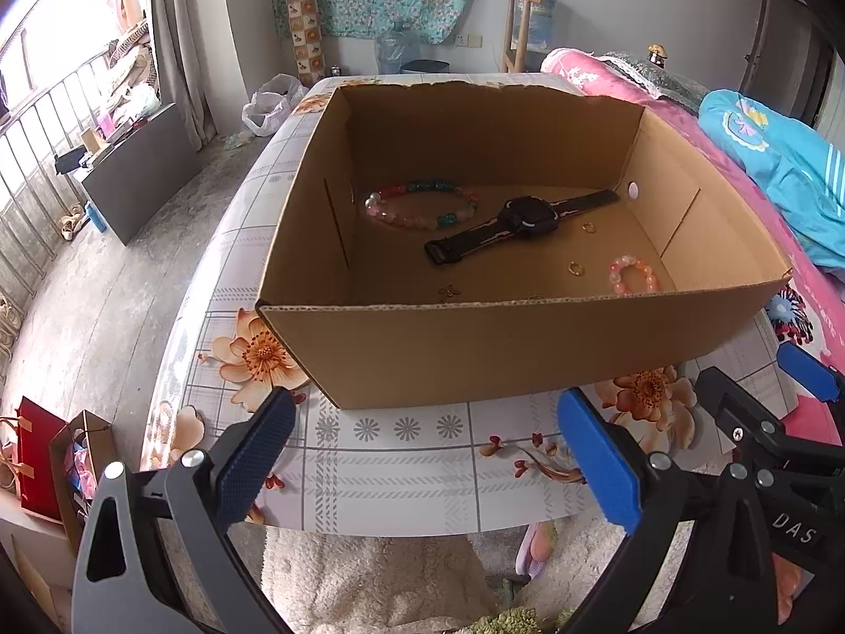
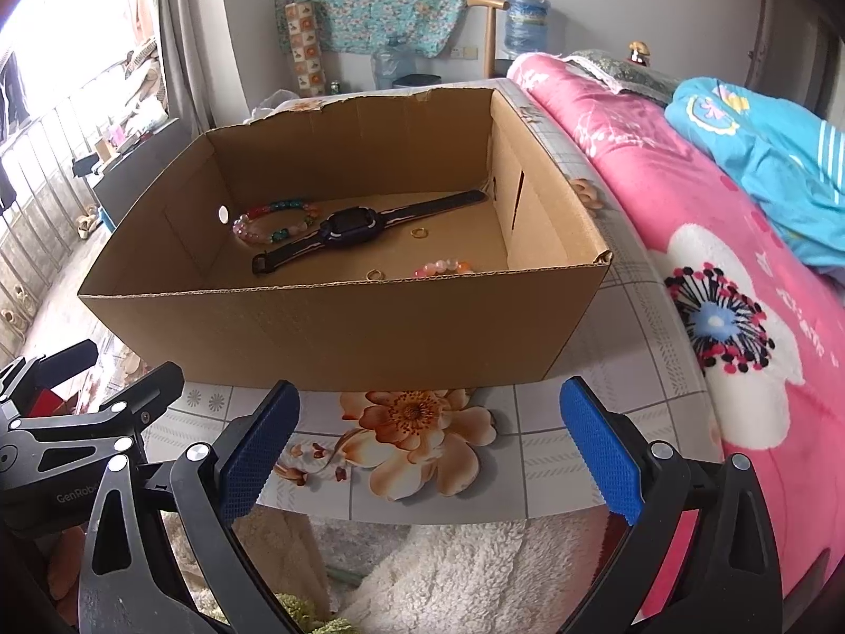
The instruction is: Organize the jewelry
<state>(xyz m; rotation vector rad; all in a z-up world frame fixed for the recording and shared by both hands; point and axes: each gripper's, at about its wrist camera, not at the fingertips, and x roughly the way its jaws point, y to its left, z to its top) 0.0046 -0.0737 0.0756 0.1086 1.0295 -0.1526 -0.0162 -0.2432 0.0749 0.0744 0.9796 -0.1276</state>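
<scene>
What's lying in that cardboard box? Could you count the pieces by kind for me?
Beaded bracelets: 2, a large multicolour one and a small pink one
Watches: 1, black
Gold rings: 2
Small flat gold trinkets by the near wall: at least 1, too small to identify
Total: 6 pieces visible in the box

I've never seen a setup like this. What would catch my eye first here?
Probably the open cardboard box in the middle of the flowered table, with a black watch lying among bead bracelets on its floor. Next, the bright pink blanket to the right. Both grippers, left and right, hang open before the box.
</scene>
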